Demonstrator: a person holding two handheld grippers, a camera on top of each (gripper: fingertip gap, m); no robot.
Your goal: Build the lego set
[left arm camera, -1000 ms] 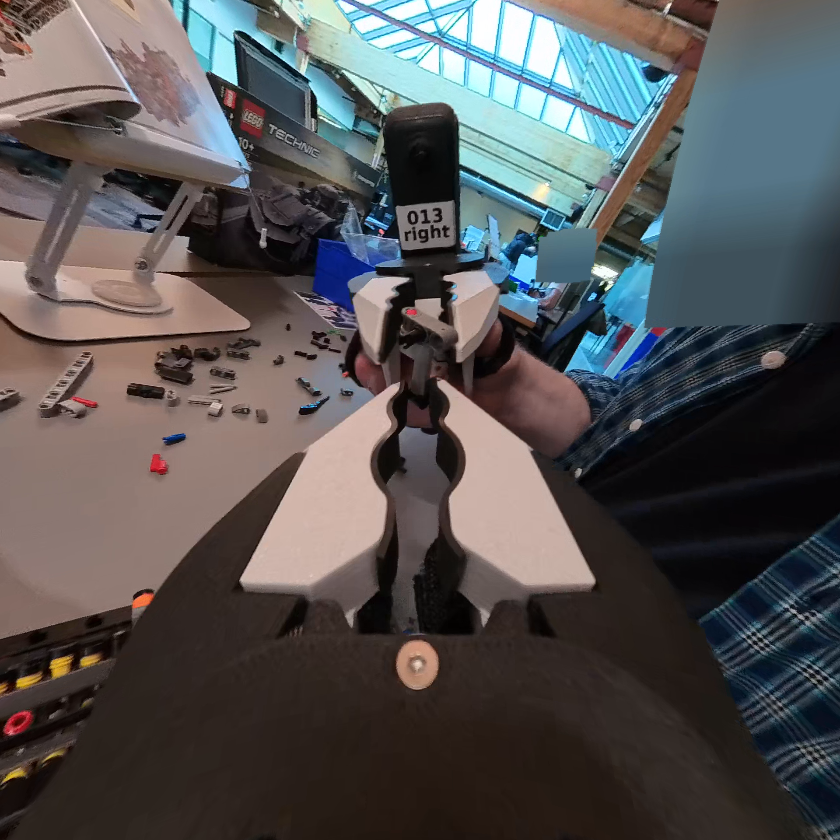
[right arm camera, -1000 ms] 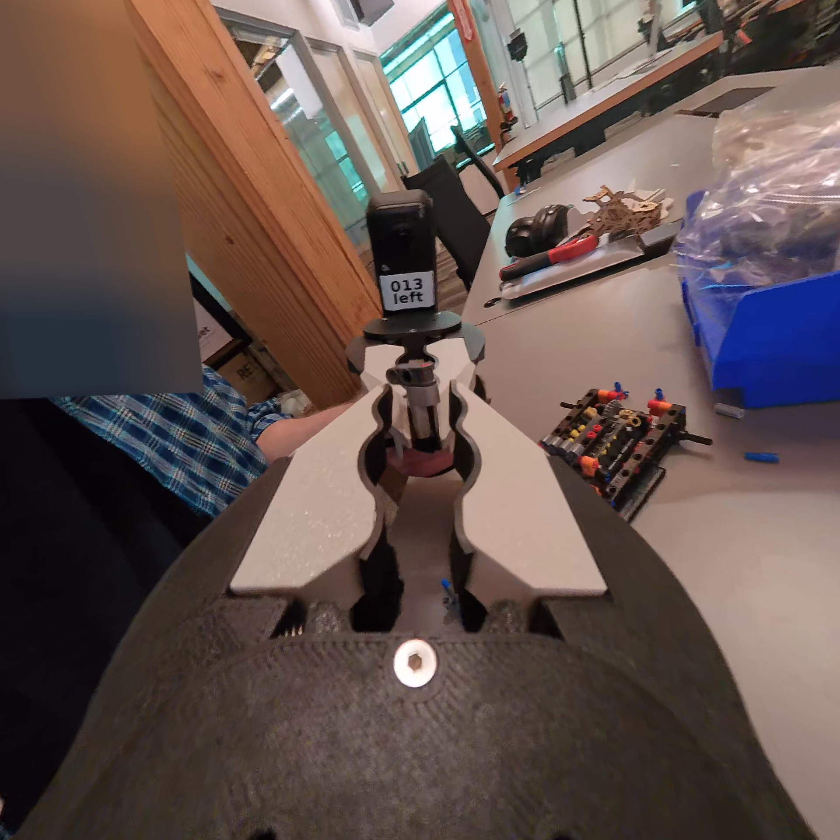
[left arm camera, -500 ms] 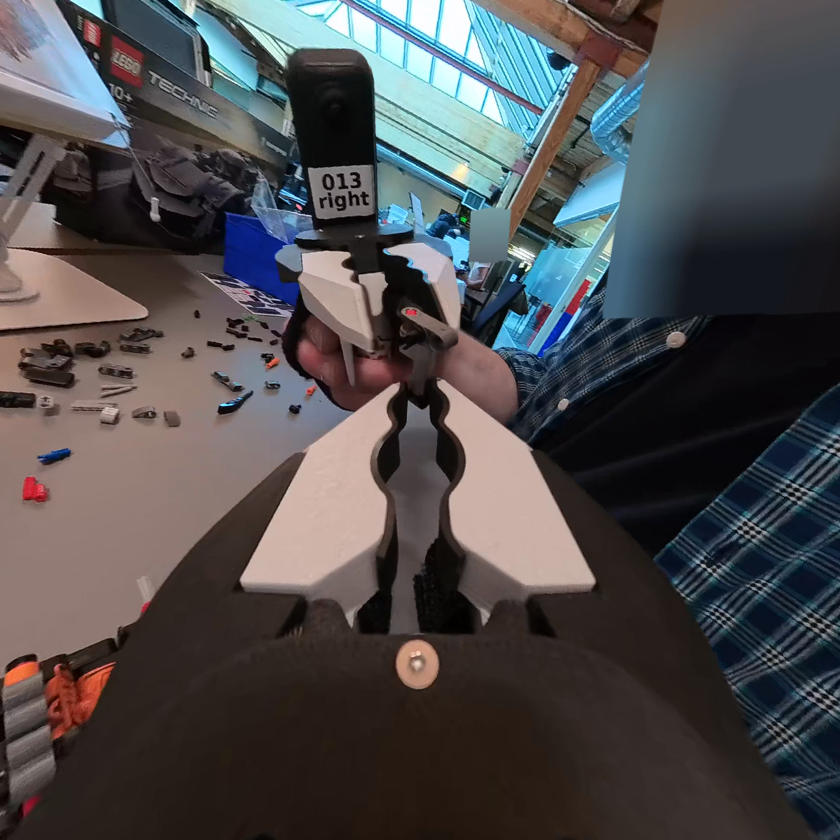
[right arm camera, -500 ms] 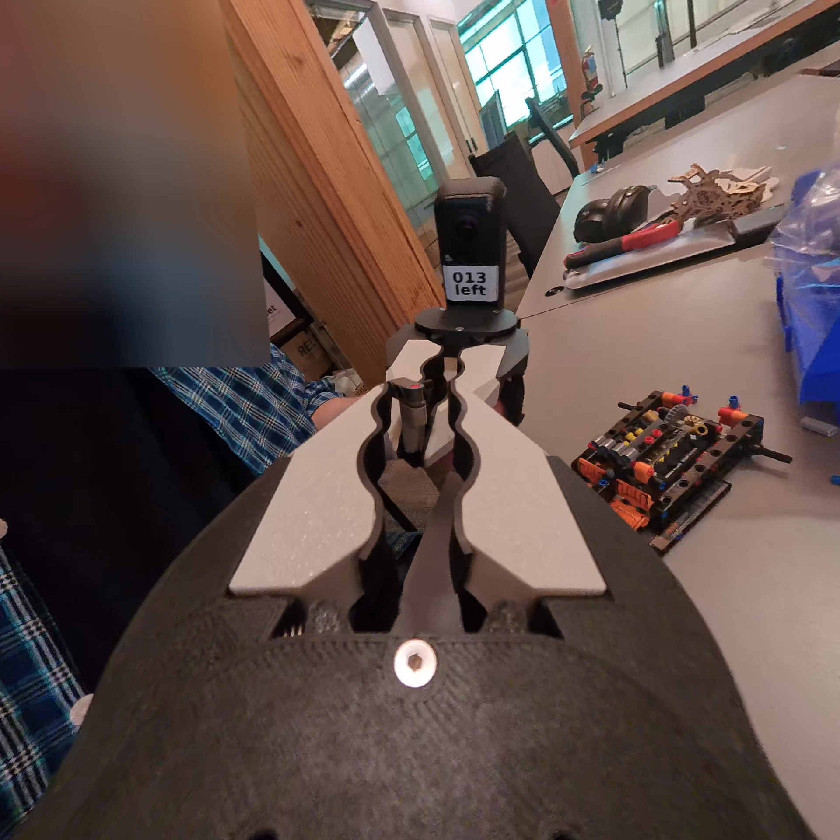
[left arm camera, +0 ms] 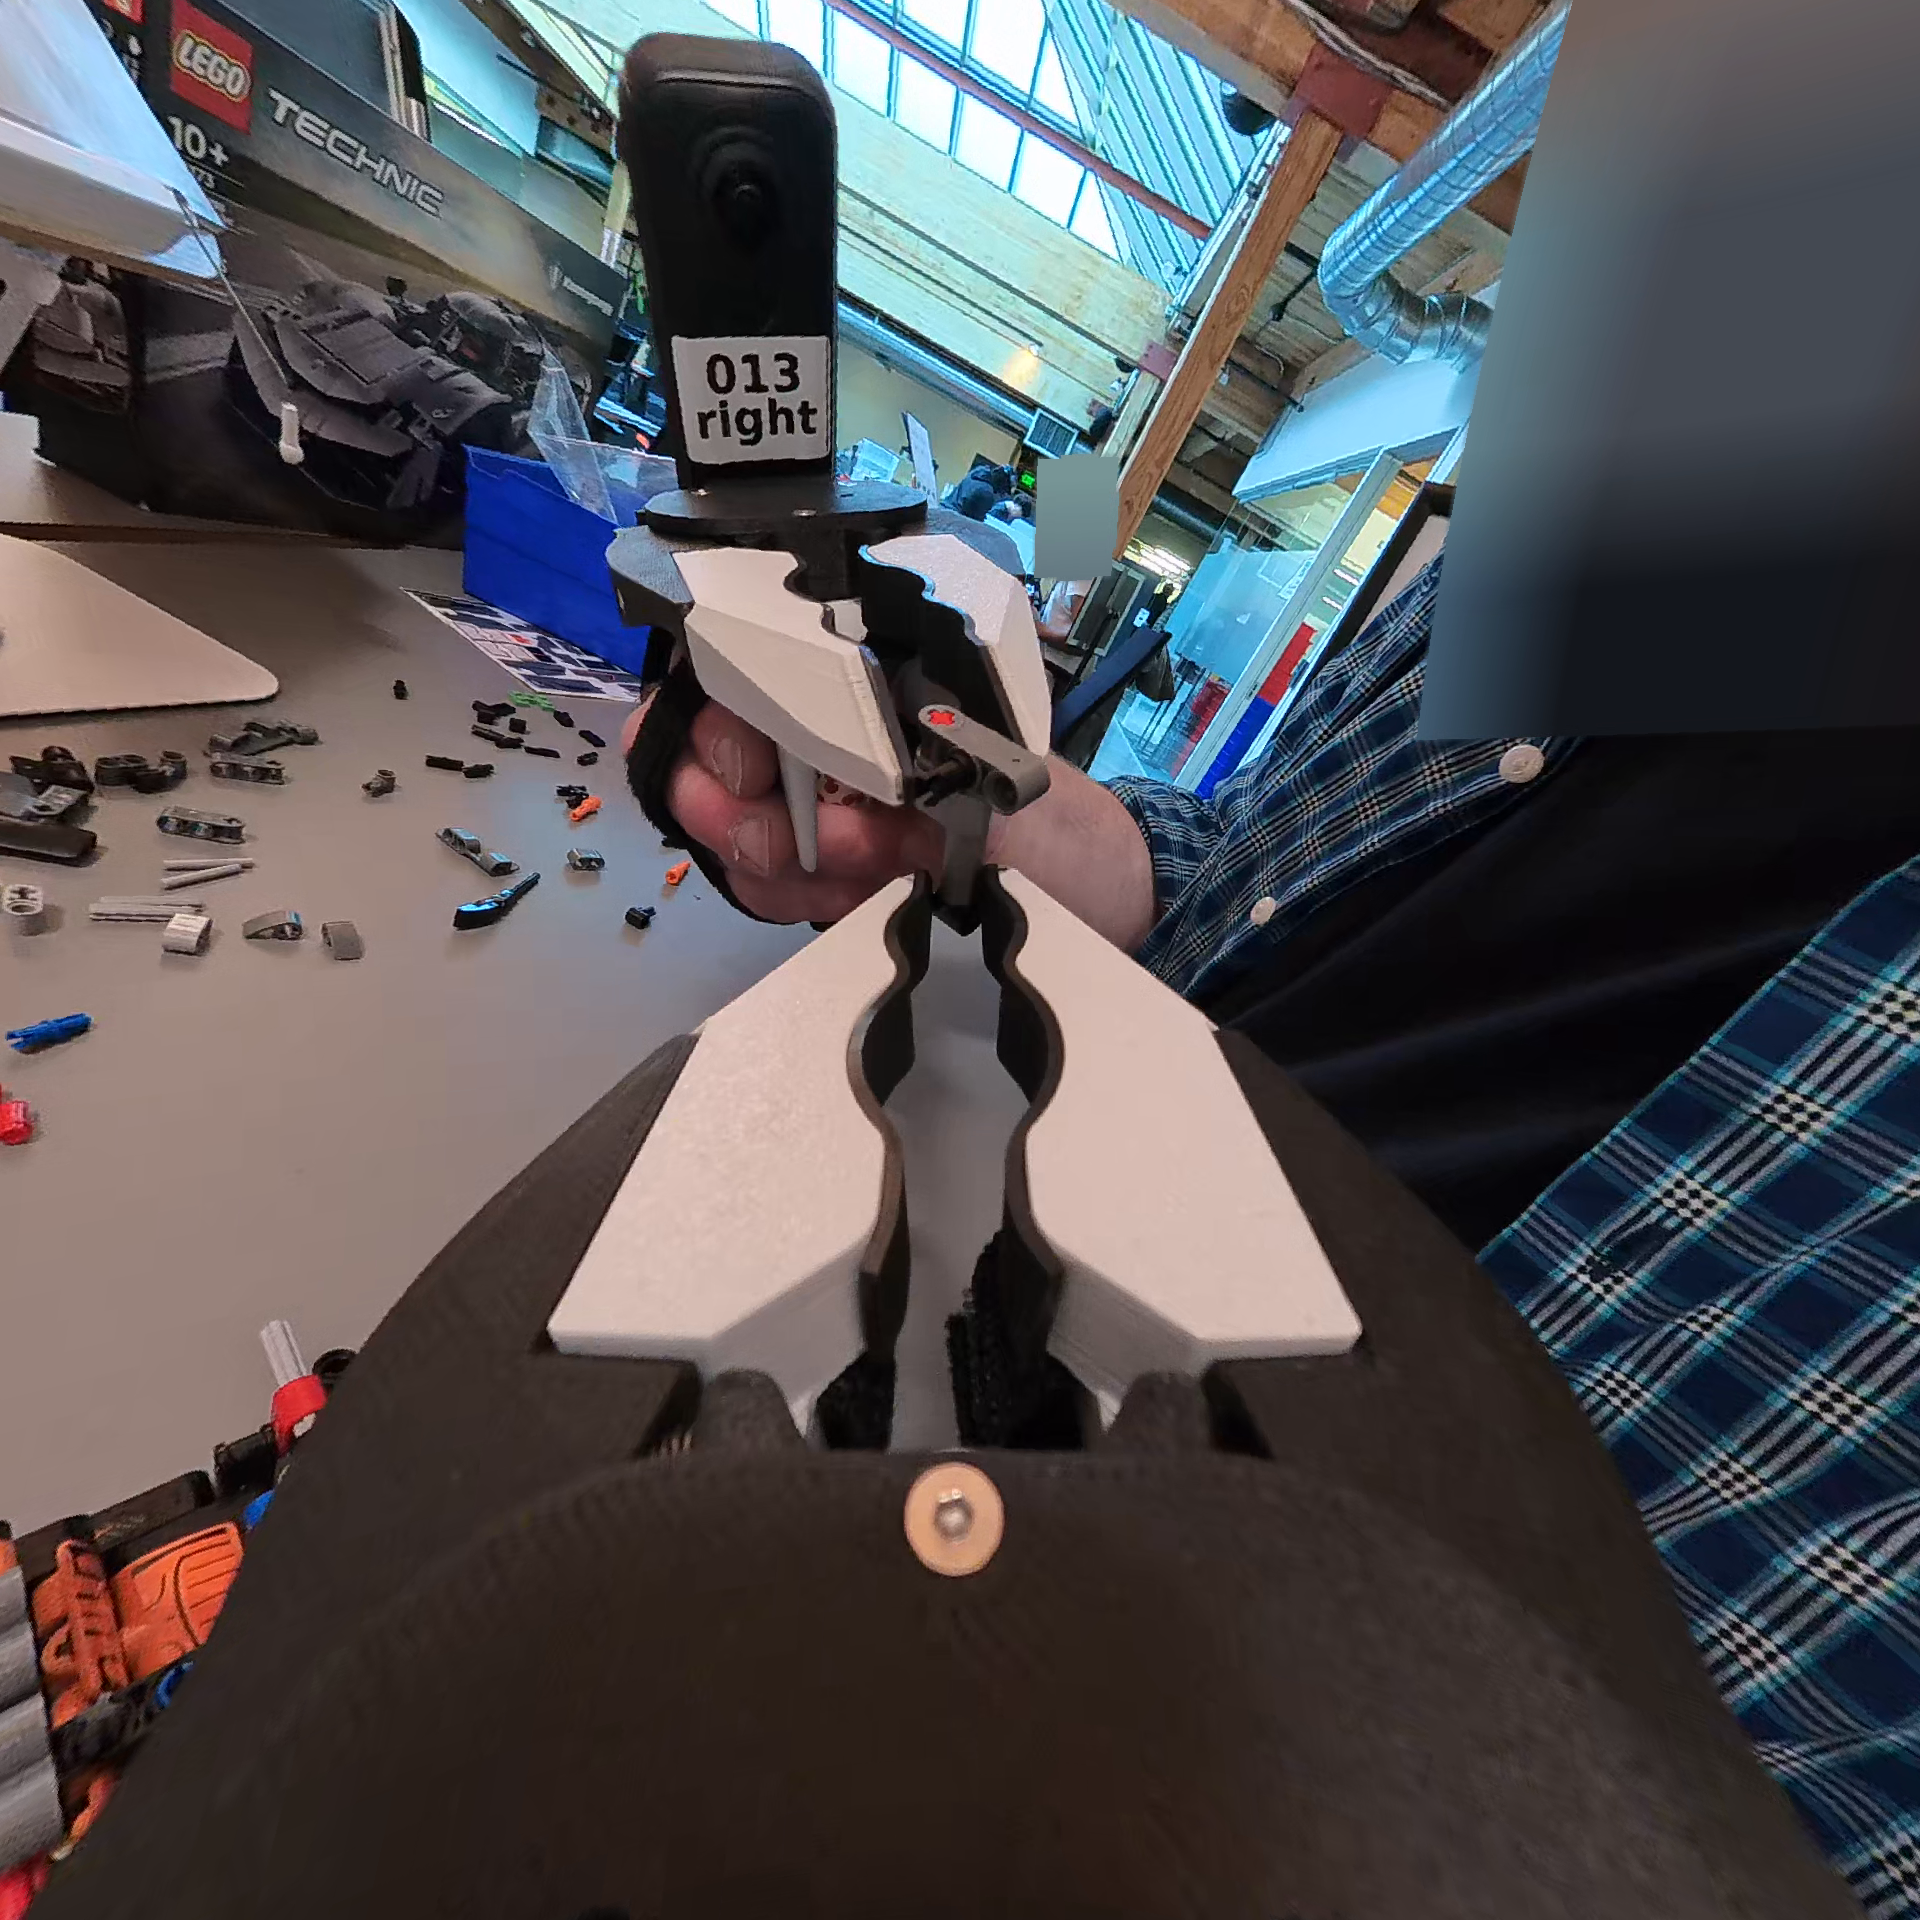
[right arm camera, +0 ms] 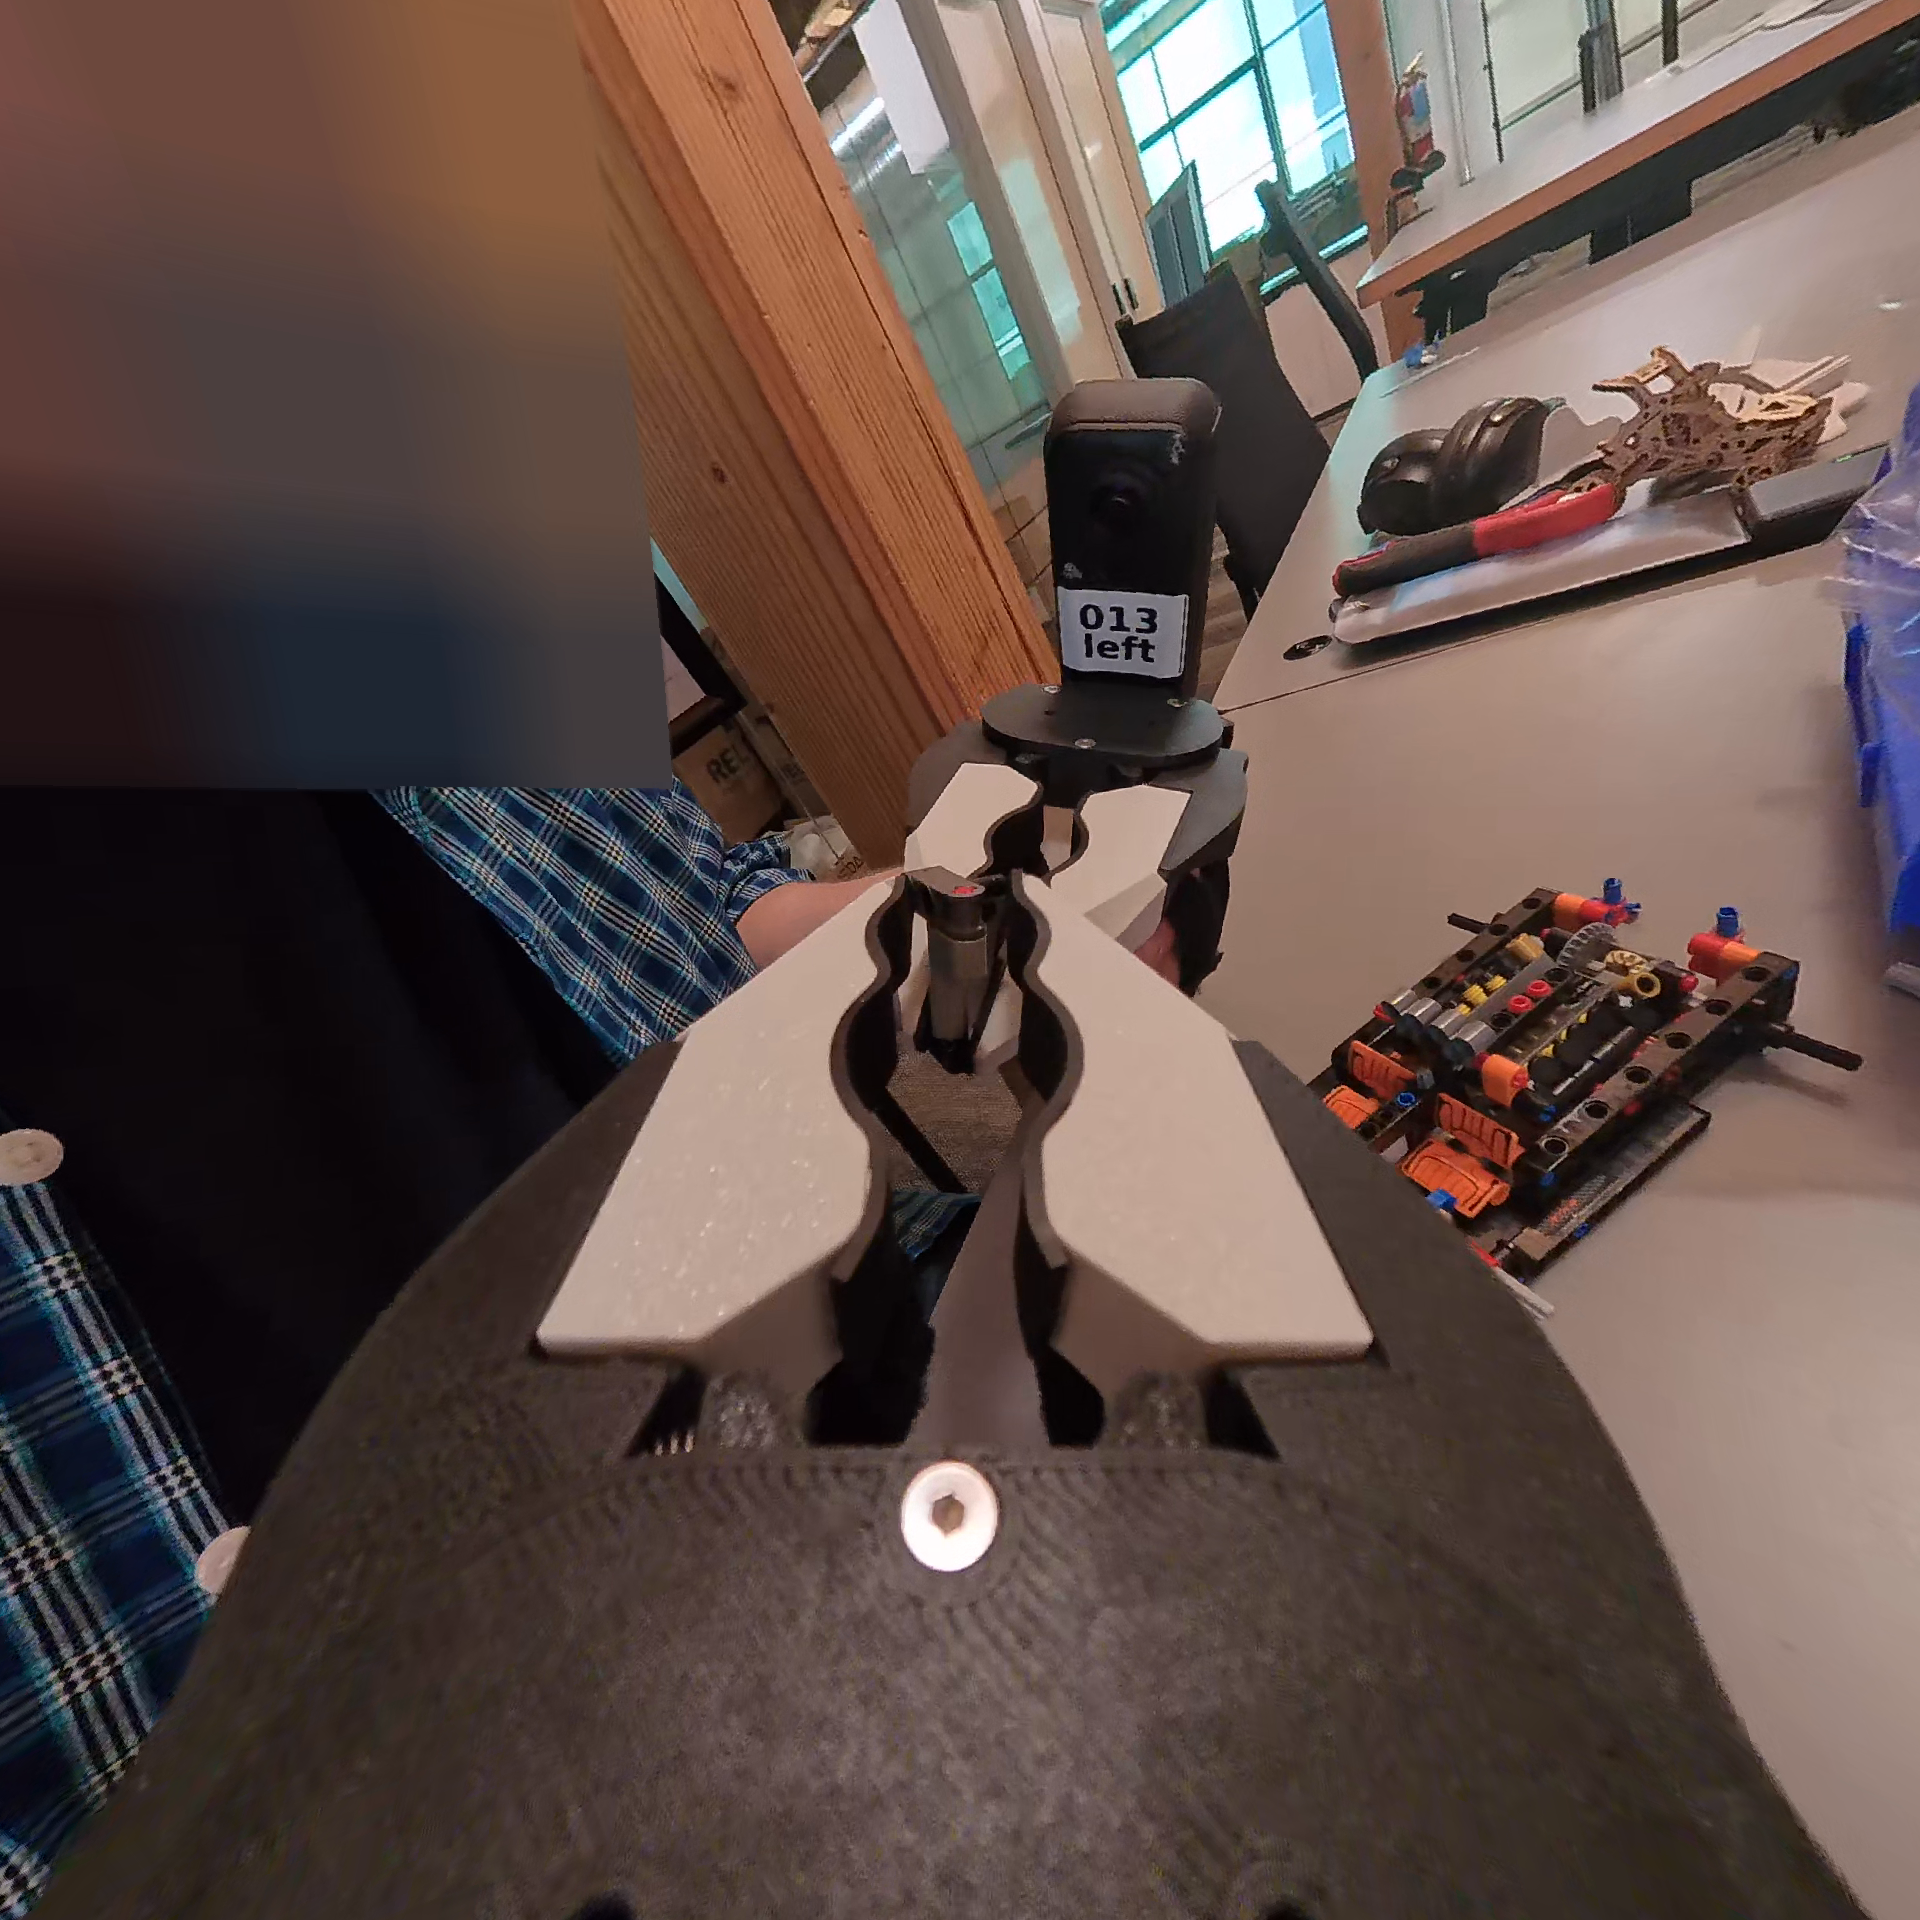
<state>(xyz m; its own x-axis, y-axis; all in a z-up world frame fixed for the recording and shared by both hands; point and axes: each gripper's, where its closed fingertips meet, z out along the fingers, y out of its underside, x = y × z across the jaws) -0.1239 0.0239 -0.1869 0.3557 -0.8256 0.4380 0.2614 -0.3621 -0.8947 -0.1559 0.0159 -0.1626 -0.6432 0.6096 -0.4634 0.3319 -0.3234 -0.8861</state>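
Note:
Both grippers are held in the air, facing each other and shut on one small grey Lego piece with a red axle end. My left gripper pinches its lower dark end. My right gripper pinches the end with the red tip. The right gripper shows beyond in the left wrist view, rolled to one side with a hand on its trigger. The left gripper shows beyond in the right wrist view. The partly built black and orange Lego frame lies on the grey table.
Several loose Lego pieces are scattered on the table. A blue bin, the Lego box and a white stand base stand behind. Headphones, red pliers and a wooden model lie far off. The person's plaid shirt is close. Both grippers' tips are close together, under 4 cm apart.
Both grippers, still joined on the grey piece, have swung towards the person. The right gripper has rolled to one side. The Lego frame has shifted right in the right wrist view.

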